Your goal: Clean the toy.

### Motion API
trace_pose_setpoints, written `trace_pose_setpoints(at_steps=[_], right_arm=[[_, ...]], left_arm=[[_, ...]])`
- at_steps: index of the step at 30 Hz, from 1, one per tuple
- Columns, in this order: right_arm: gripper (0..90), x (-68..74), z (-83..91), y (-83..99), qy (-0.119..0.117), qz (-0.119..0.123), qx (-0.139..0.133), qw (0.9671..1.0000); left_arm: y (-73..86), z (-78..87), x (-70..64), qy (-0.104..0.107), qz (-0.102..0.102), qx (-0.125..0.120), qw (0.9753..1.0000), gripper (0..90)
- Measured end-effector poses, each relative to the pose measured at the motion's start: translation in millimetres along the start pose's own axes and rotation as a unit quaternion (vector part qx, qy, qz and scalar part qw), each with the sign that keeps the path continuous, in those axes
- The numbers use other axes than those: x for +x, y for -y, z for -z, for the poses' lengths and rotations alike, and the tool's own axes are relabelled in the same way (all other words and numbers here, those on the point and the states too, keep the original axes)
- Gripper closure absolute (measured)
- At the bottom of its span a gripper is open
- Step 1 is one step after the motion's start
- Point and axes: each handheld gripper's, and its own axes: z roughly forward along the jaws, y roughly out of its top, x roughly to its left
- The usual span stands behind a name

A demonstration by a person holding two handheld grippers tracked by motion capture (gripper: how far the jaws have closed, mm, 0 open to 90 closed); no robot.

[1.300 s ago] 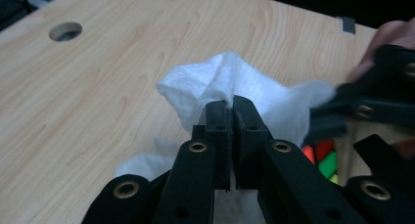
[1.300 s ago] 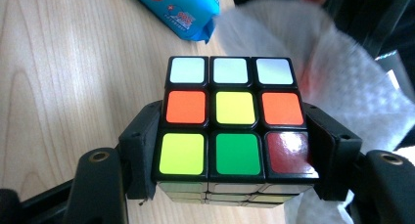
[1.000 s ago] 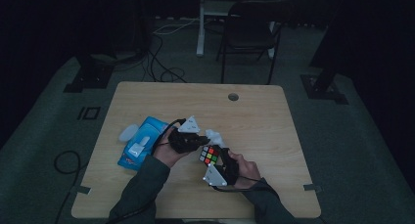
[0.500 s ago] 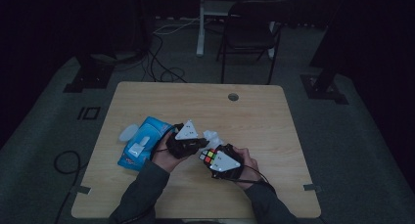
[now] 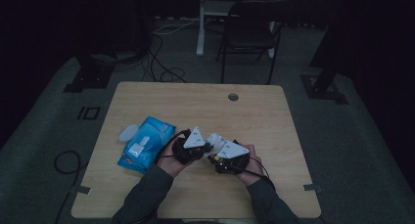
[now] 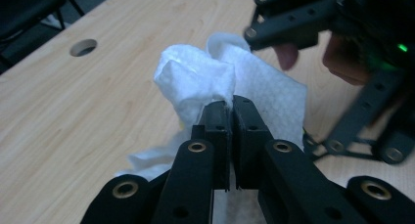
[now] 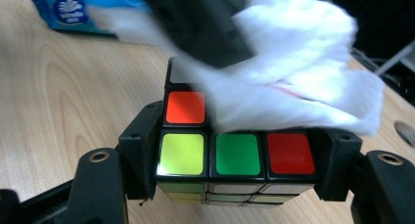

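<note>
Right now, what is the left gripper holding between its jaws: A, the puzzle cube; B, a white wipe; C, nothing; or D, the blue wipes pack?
B: in the left gripper view, the left gripper has its jaws shut on a bunched white wipe, while the puzzle cube sits in the right gripper.

Left gripper [image 6: 230,104]: both black jaws pressed together, pinching a crumpled white wipe [image 6: 205,77] at its near edge. The wipe bunches up above the jaw tips and spreads down to the wooden table [image 6: 73,116] on both sides of them. Just beyond the wipe, at far right, stands the right gripper [image 6: 342,48], its black linkage blurred, a green light lit on its body, with fingers [image 6: 286,55] of a hand behind it. A round cable hole [image 6: 83,47] lies at far left.
</note>
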Motion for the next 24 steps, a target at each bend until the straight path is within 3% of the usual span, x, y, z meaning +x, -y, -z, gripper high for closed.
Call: trace_pose_setpoints(at_steps=[2,3,9,11,17,24], right_arm=[[33.8,-1.3,0.1,0.4,0.001,-0.004,0.002,1.0000],[33.9,-5.1,0.0,1.9,0.007,-0.019,0.006,0.9998],[33.8,-10.5,1.3,3.4,0.016,-0.035,0.008,0.9992],[33.9,-12.2,1.8,3.6,0.019,-0.042,0.009,0.9989],[33.8,-8.9,1.0,2.2,0.024,-0.028,0.013,0.9992],[33.8,-8.8,0.3,2.8,0.023,-0.029,0.013,0.9992]], left_arm=[[0.1,-1.2,-0.9,0.003,-0.003,0.003,1.0000,87.5],[0.2,-1.6,-1.3,0.006,-0.005,0.005,1.0000,87.5],[-0.1,-0.7,-1.4,0.013,-0.010,0.014,0.9998,87.5],[-0.8,-0.9,-1.0,0.024,-0.013,0.022,0.9994,87.5],[-5.2,-6.8,-3.8,0.038,-0.018,0.024,0.9988,87.5],[-10.2,-13.1,-5.8,0.047,-0.019,0.022,0.9985,87.6]])
